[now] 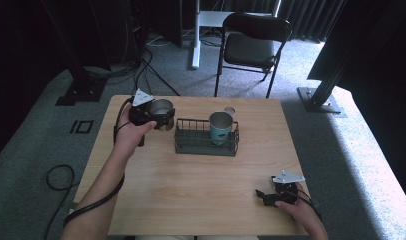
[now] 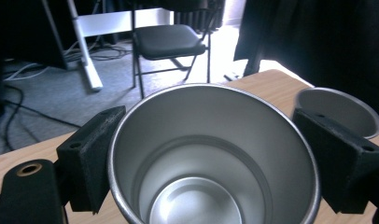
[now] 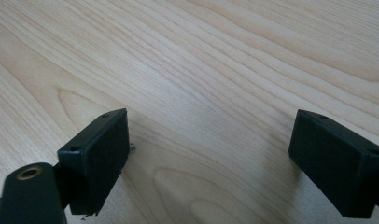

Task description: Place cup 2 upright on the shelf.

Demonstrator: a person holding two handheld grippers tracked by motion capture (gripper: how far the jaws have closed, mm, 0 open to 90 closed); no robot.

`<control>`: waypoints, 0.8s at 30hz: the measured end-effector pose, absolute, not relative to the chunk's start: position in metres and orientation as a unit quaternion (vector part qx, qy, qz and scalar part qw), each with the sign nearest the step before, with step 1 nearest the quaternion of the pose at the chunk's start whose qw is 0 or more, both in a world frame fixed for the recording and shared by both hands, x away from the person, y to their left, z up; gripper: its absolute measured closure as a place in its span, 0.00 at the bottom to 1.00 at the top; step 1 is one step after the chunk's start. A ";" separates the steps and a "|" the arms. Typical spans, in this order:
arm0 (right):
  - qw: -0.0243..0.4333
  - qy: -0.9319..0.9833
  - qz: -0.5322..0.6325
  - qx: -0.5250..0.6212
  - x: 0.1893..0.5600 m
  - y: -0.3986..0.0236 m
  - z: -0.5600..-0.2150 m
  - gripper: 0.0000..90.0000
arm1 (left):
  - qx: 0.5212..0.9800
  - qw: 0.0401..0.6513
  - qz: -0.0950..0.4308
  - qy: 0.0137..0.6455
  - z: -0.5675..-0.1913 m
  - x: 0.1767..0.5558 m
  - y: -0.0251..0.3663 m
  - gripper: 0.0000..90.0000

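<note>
Left gripper (image 1: 158, 119) is clenching a steel cup (image 2: 211, 154) by its sides, holding it upright near the table's (image 1: 191, 200) far left corner, beside the wire basket (image 1: 183, 142). Right gripper (image 1: 265, 196) is resting on the table's near right, jaws spread, grasping nothing.

Both black grippers carry blocky matt fingers (image 3: 96, 158), a grey three-cornered top plate and a trailing black cable.
</note>
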State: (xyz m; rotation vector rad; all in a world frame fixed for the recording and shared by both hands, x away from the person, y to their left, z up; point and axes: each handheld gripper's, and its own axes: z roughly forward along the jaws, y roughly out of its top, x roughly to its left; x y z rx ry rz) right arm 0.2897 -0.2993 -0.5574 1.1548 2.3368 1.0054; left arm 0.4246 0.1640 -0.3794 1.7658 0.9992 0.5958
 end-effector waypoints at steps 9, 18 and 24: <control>0.173 0.824 0.355 0.407 0.290 -0.299 -0.557 0.13 | 0.738 0.498 0.232 0.391 -0.381 0.429 0.133 0.16; 0.173 0.823 0.355 0.408 0.290 -0.299 -0.557 0.13 | 0.744 0.503 0.216 0.382 -0.393 0.436 0.109 0.16; 0.173 0.823 0.355 0.407 0.290 -0.299 -0.557 0.13 | 0.745 0.501 0.213 0.386 -0.403 0.441 0.098 0.16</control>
